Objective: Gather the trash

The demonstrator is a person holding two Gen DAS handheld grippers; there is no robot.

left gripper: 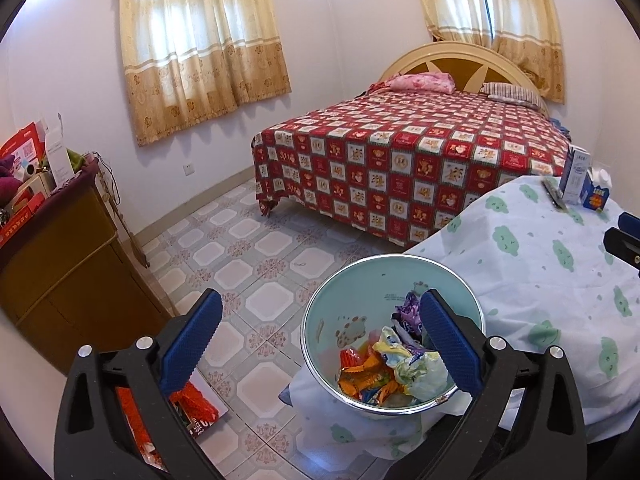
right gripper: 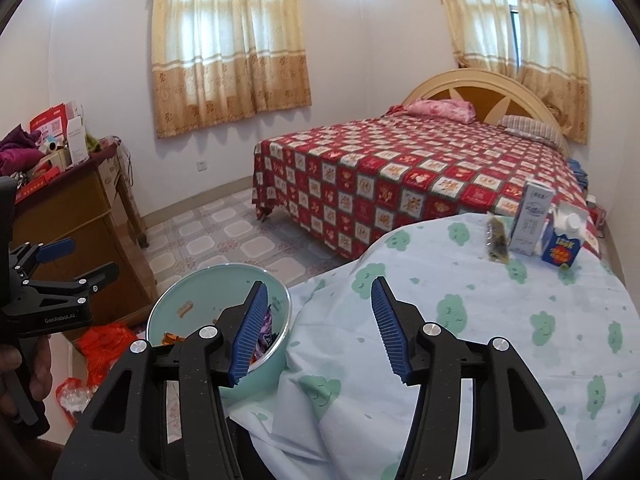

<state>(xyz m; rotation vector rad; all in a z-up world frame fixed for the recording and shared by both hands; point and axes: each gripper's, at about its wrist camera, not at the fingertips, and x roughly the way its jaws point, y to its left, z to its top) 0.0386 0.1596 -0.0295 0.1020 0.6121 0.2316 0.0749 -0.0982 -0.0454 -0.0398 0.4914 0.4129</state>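
A pale teal bin [left gripper: 360,292] stands on the floor against the table and holds several crumpled wrappers [left gripper: 384,376]. My left gripper [left gripper: 320,300] hangs open above the bin, with nothing between its fingers. The right gripper [right gripper: 320,286] is open too and empty, over the near edge of the cloud-print tablecloth [right gripper: 480,320], with the bin [right gripper: 200,292] to its left. At the table's far side lie a dark wrapper [right gripper: 496,240], a white carton [right gripper: 530,220] and a blue carton [right gripper: 562,248]. The right wrist view also shows the left gripper [right gripper: 92,258] at its left edge, held by a hand.
A bed [left gripper: 400,160] with a red checked cover fills the far right. A brown cabinet [left gripper: 60,264] piled with boxes stands at the left. Red bags [right gripper: 104,344] lie on the tiled floor [left gripper: 240,248] by the cabinet.
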